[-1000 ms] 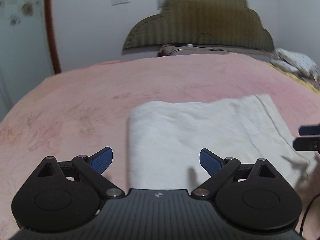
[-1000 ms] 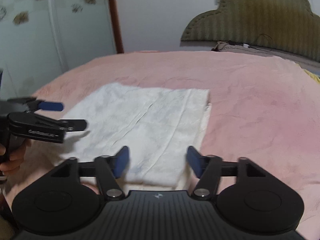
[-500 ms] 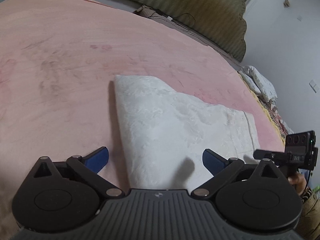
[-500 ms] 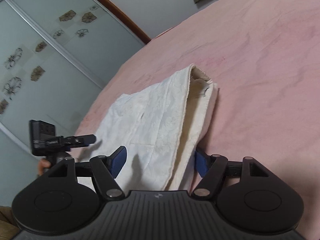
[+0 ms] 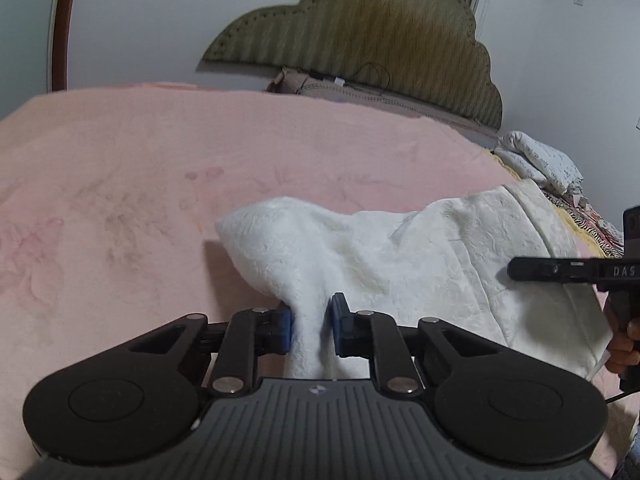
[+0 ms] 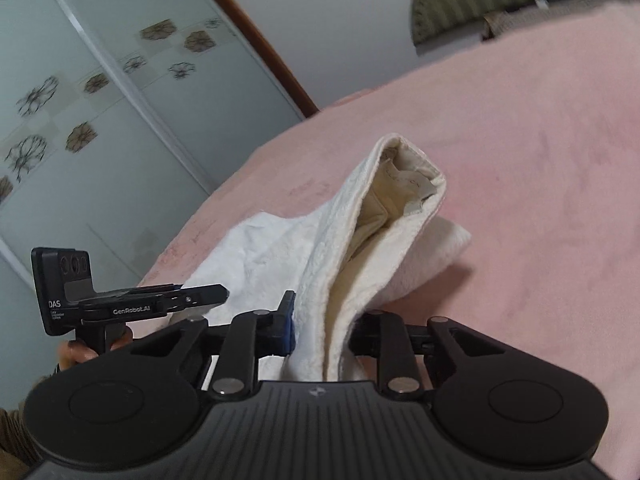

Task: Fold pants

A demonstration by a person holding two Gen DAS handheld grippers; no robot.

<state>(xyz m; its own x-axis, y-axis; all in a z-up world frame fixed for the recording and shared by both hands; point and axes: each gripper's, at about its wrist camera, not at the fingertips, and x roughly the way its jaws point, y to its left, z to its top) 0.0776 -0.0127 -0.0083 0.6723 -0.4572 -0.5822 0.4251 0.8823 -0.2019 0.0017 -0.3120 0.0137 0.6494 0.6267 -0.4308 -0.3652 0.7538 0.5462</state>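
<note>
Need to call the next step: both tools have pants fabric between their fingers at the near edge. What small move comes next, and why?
Probably lift both tools together and carry the near edge toward the headboard. The left tool and right tool are closing on bunched white pants, already raised off the pink blanket.

A second ago both grippers stand wide apart over the flat white pants (image 5: 400,256); now the left gripper (image 5: 311,326) is closing its jaws on a bunched fold at the near edge, and the right gripper (image 6: 320,330) is closing on the thick layered edge at the other end. The cloth, then lying smooth on the pink bedspread (image 5: 120,184), now rises in ridges towards each grip.
</note>
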